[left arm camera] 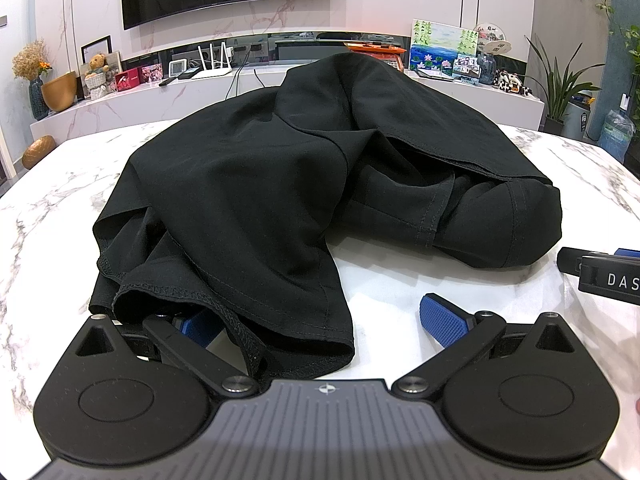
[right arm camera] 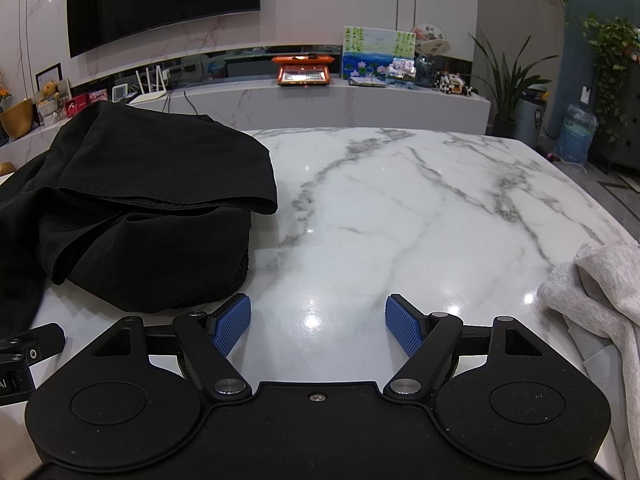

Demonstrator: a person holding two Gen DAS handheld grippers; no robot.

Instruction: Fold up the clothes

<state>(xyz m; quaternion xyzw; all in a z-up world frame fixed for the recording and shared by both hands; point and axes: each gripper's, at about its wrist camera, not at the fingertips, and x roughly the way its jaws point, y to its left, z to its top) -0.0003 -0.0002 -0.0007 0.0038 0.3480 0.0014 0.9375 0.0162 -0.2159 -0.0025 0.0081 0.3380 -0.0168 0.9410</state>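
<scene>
Blue ribbed pads stand spread wide on both grippers, and neither pinches anything. The left gripper (left arm camera: 320,324) hovers over the near hem of the black garment (left arm camera: 248,184); its left pad is half hidden under a fold of that hem, and the cloth lies between the jaws without being pressed. The right gripper (right arm camera: 318,326) hangs over bare marble table (right arm camera: 400,200), its left pad just beside the garment's bunched right edge.

The garment lies crumpled in a heap on the table, layers doubled over each other, so the step in hand looks like the first grasp to spread it flat. To do that well, each gripper should probably take a single stitched hem edge, not a bundle of layers, then both pull apart and lay the cloth smooth before any fold. A thick pinch would likely drag the whole pile.

Counted: two grippers, four pads, one black garment, one grey garment (right arm camera: 600,300) at the table's right edge, one table.
</scene>
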